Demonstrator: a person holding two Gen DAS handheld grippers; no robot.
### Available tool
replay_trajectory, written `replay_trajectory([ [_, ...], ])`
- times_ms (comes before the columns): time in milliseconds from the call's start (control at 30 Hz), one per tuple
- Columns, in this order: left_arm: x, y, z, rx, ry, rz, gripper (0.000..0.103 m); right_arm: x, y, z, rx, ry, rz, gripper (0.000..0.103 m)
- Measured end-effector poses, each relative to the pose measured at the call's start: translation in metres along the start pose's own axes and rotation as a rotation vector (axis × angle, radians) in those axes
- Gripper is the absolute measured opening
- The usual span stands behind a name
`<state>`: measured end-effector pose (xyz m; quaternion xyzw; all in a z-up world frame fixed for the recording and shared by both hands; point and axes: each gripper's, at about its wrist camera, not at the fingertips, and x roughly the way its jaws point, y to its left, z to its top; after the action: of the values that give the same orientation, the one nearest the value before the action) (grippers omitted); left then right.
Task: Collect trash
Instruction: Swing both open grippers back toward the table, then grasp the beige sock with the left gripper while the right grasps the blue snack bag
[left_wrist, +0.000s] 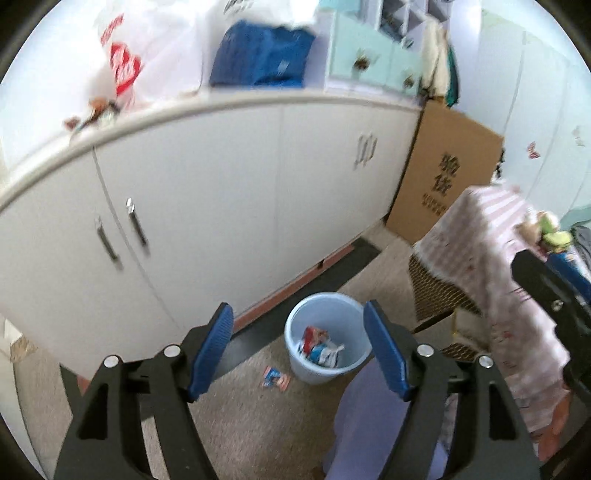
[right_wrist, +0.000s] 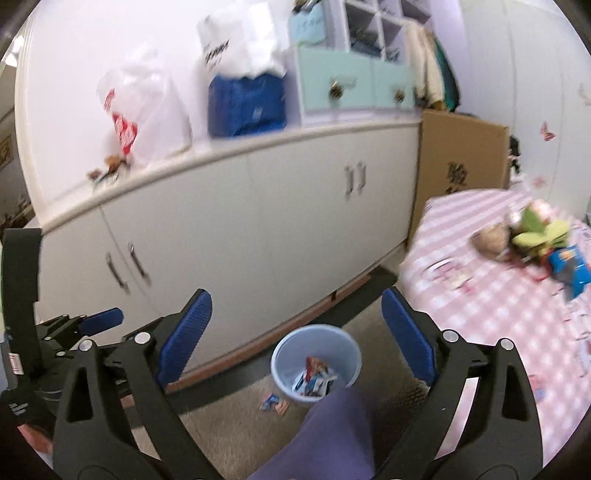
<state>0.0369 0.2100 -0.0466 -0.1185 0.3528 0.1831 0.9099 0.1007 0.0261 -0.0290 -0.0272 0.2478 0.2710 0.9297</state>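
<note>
Both your left hand-held gripper (left_wrist: 298, 350) and right hand-held gripper (right_wrist: 296, 338) gape wide, empty, above the pale blue plastic bin (left_wrist: 295, 363) of wrappers (left_wrist: 320, 349); one crumpled wrapper (left_wrist: 275, 377) lies on the floor just beside it.

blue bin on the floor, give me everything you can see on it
The bin is a small round pale-blue bucket, plastic by its look, standing upright and open-topped on the floor in front of the white cabinet. Crumpled wrappers lie inside, well below the rim. One wrapper lies on the floor just beside it. Nothing grips it.
</note>
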Motion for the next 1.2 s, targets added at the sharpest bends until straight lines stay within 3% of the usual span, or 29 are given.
replay_trajectory([
  [167, -0.026, -0.045, 0.017, 0.06, -0.073, -0.063, 0.076, -0.032, -0.037, 0.01, 0.065, -0.071, -0.082, 0.094],
  [400, -0.027, -0.117, 0.031, 0.178, -0.1, -0.183, 0.081, -0.06, -0.109, 0.011, 0.139, -0.076, -0.222, 0.094],
  [567, -0.004, -0.176, 0.041, 0.254, -0.051, -0.308, 0.084, -0.06, -0.18, 0.009, 0.202, 0.004, -0.3, 0.095],
  [700, 0.042, -0.221, 0.056, 0.296, 0.04, -0.416, 0.084, -0.047, -0.25, 0.009, 0.29, 0.118, -0.335, 0.095],
  [867, 0.089, -0.27, 0.071, 0.349, 0.111, -0.463, 0.084, -0.026, -0.3, 0.021, 0.283, 0.241, -0.321, 0.095],
  [933, 0.107, -0.289, 0.074, 0.375, 0.134, -0.44, 0.084, -0.014, -0.312, 0.025, 0.264, 0.287, -0.287, 0.095],
  [1000, 0.12, -0.302, 0.078, 0.381, 0.147, -0.47, 0.079, 0.002, -0.321, 0.028, 0.247, 0.334, -0.266, 0.095],
  [1067, 0.132, -0.311, 0.08, 0.403, 0.181, -0.526, 0.05, 0.013, -0.321, 0.029, 0.23, 0.367, -0.251, 0.095],
  [1100, 0.137, -0.314, 0.08, 0.405, 0.186, -0.542, 0.048, 0.019, -0.322, 0.029, 0.226, 0.378, -0.242, 0.095],
  [1133, 0.137, -0.315, 0.081, 0.406, 0.177, -0.57, 0.032, 0.022, -0.321, 0.027, 0.219, 0.382, -0.232, 0.095],
  [1200, 0.137, -0.316, 0.083, 0.401, 0.18, -0.61, 0.031, 0.029, -0.317, 0.027, 0.189, 0.387, -0.21, 0.095],
])
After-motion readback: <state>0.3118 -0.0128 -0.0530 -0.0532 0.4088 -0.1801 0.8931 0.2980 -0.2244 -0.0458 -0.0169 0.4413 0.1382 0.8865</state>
